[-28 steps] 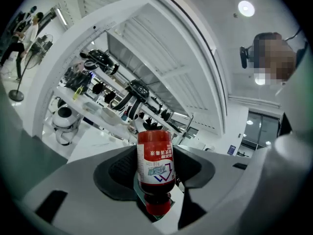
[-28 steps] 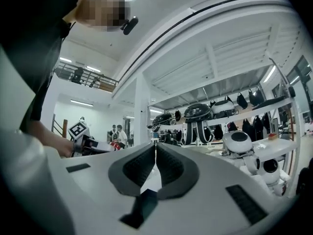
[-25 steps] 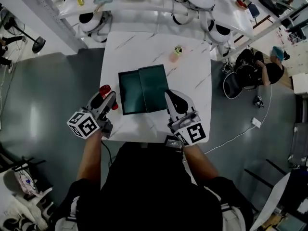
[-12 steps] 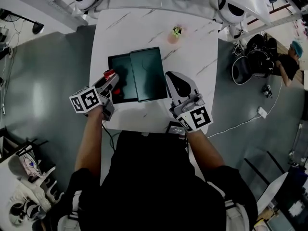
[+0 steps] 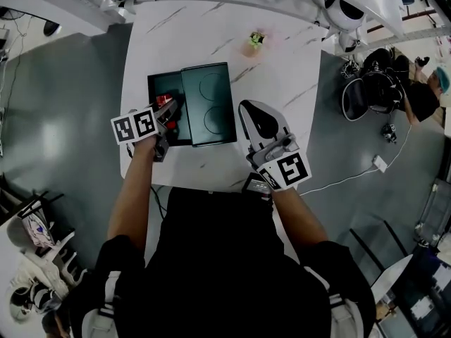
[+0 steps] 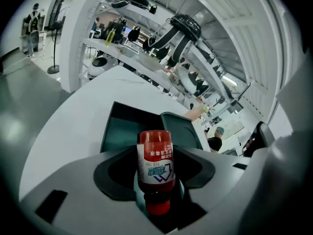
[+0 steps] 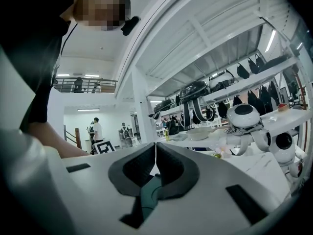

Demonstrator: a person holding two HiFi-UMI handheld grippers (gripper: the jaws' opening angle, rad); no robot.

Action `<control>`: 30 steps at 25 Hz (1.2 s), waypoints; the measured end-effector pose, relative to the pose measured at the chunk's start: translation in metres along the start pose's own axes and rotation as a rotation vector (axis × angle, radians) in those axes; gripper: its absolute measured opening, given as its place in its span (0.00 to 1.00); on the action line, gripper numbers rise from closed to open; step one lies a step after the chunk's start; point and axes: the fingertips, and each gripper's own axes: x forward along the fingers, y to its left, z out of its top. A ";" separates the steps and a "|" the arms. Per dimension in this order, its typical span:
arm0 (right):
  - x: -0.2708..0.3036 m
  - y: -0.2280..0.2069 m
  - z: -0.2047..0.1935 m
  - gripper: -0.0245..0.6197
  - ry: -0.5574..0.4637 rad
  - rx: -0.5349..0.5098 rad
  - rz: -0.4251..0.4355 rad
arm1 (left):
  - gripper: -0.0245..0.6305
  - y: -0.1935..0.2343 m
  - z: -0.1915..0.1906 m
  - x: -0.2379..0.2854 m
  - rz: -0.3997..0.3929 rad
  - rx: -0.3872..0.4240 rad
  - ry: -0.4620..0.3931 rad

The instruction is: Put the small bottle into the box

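Observation:
The small bottle (image 6: 155, 164), red with a white label, lies between the jaws of my left gripper (image 6: 156, 180), cap toward the camera. In the head view the left gripper (image 5: 168, 114) holds the bottle (image 5: 163, 101) over the open left half of the dark green box (image 5: 156, 88). The box's lid (image 5: 208, 104) lies flipped open to the right. My right gripper (image 5: 249, 113) hovers just right of the lid, near the table's front edge. Its jaws (image 7: 155, 155) are shut with nothing between them.
A small pink and green object (image 5: 255, 41) stands at the far side of the white table (image 5: 282, 76). White robot parts (image 5: 345, 13) crowd the far edge. A person (image 5: 423, 97) sits on the grey floor to the right, beside a white cable (image 5: 352, 189).
My left gripper has carried the bottle from the table's left edge rightward and forward to above the box's open half. The right gripper has barely moved.

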 end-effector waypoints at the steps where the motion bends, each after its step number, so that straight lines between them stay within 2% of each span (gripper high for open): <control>1: 0.000 -0.001 0.000 0.09 -0.001 -0.001 0.002 | 0.40 0.004 -0.002 0.003 0.023 -0.003 0.011; 4: 0.000 -0.003 0.001 0.09 -0.002 0.001 0.005 | 0.40 0.015 -0.007 0.010 0.073 -0.014 0.040; 18: -0.005 -0.007 -0.003 0.09 -0.003 0.017 0.003 | 0.40 0.026 -0.030 0.041 0.204 -0.015 0.167; 23: -0.007 -0.009 -0.001 0.09 -0.013 0.019 -0.002 | 0.40 0.030 -0.034 0.046 0.240 0.000 0.183; 30: -0.009 -0.007 -0.002 0.09 -0.025 0.034 0.001 | 0.40 0.031 -0.035 0.046 0.260 0.032 0.161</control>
